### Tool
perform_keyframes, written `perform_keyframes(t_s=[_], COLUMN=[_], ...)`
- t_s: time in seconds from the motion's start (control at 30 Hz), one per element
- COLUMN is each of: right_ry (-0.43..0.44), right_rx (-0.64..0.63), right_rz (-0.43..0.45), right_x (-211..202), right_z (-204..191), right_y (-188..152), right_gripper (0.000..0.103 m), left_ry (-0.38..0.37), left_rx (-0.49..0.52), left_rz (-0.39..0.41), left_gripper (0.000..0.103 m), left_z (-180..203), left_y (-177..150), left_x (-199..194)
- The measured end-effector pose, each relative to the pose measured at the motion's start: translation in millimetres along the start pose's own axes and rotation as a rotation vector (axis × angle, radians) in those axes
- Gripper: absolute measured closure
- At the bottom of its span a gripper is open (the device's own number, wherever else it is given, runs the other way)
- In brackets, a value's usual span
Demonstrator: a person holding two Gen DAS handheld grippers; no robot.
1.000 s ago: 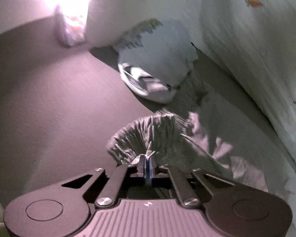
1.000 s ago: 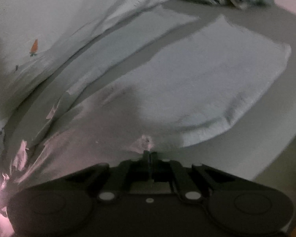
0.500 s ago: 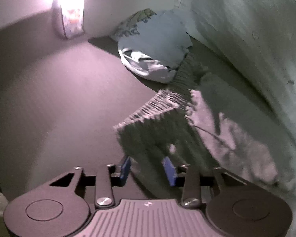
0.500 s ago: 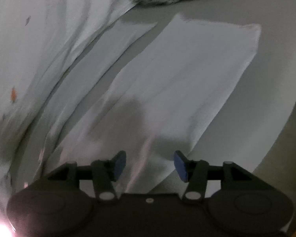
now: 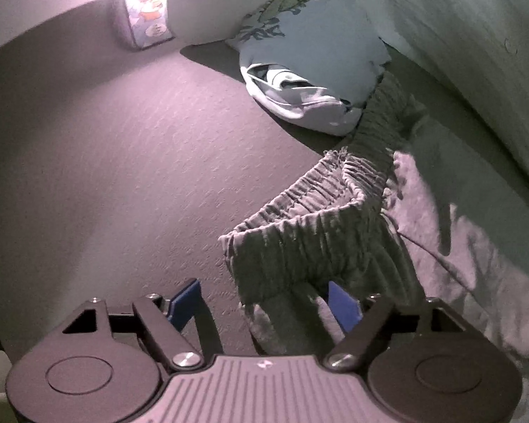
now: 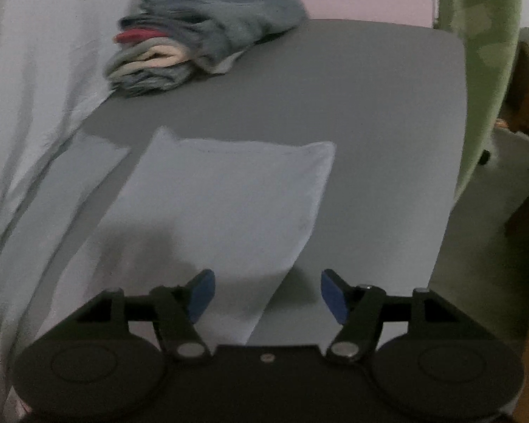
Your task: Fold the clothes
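Observation:
A grey garment with a gathered elastic waistband (image 5: 310, 225) lies on the grey surface (image 5: 123, 148) in the left wrist view. My left gripper (image 5: 264, 305) hovers just over the waistband's near corner, its jaws opening; cloth lies under the gap but the blue pads (image 5: 342, 305) do not press on it. In the right wrist view the same garment's flat pale leg end (image 6: 222, 204) stretches away from me. My right gripper (image 6: 266, 294) hangs above its near edge, jaws opening, with nothing pinched between them.
A folded white and blue garment (image 5: 299, 95) lies beyond the waistband, by a printed pillow (image 5: 306, 28). A stack of folded clothes (image 6: 194, 42) sits at the far left. Pale bedding (image 6: 35, 112) runs along the left; the surface's edge (image 6: 455, 183) drops off on the right.
Both grippers were shut on the grey garment and have let it go, jaws spreading wide. The waistband now lies flat. The right gripper has swung sideways, bringing the clothes stack into view.

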State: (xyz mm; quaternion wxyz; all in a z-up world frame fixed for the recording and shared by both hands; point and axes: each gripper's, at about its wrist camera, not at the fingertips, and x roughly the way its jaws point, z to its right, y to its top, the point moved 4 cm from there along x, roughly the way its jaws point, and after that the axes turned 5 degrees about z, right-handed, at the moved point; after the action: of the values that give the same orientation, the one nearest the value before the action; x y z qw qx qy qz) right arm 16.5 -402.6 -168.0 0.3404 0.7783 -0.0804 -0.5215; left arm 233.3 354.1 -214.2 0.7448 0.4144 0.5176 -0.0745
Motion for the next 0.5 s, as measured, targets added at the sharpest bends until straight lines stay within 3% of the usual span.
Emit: perform_keyframes(t_s=[0.13, 0.2, 0.3, 0.37, 0.47, 0.5], right_ry=[-0.023, -0.071, -0.13, -0.149, -0.149, -0.15], right_rx=[-0.003, -0.045, -0.088, -0.141, -0.209, -0.216], right_rz=[0.055, 0.071, 0.048, 0.069, 0.085, 0.085], right_x=[16.7, 26.5, 48.4, 54.1, 57.5, 57.1], right_z=[-1.5, -6.2, -12.8, -18.9, -28.1, -30.4], right_y=[16.0, 21.0, 25.1, 26.9, 30.0, 31.3], right_gripper=[0.036, 0.037, 0.038, 0.04, 0.069, 0.091], left_ry=[0.042, 0.07, 0.098, 0.117, 0.151, 0.161], left_rx=[0.011, 0.019, 0.067, 0.11, 0.156, 0.165], left_rz=[0.005, 0.018, 0.033, 0.04, 0.054, 0.06], left_gripper=[0.016, 0.021, 0.041, 0.048, 0.055, 0.059], left_z=[8.2, 12.0, 22.2, 31.6, 43.3, 46.3], left_y=[3.9, 6.6, 9.0, 9.6, 9.3, 9.0], left_x=[6.5, 9.2, 10.7, 10.1, 8.8, 8.5])
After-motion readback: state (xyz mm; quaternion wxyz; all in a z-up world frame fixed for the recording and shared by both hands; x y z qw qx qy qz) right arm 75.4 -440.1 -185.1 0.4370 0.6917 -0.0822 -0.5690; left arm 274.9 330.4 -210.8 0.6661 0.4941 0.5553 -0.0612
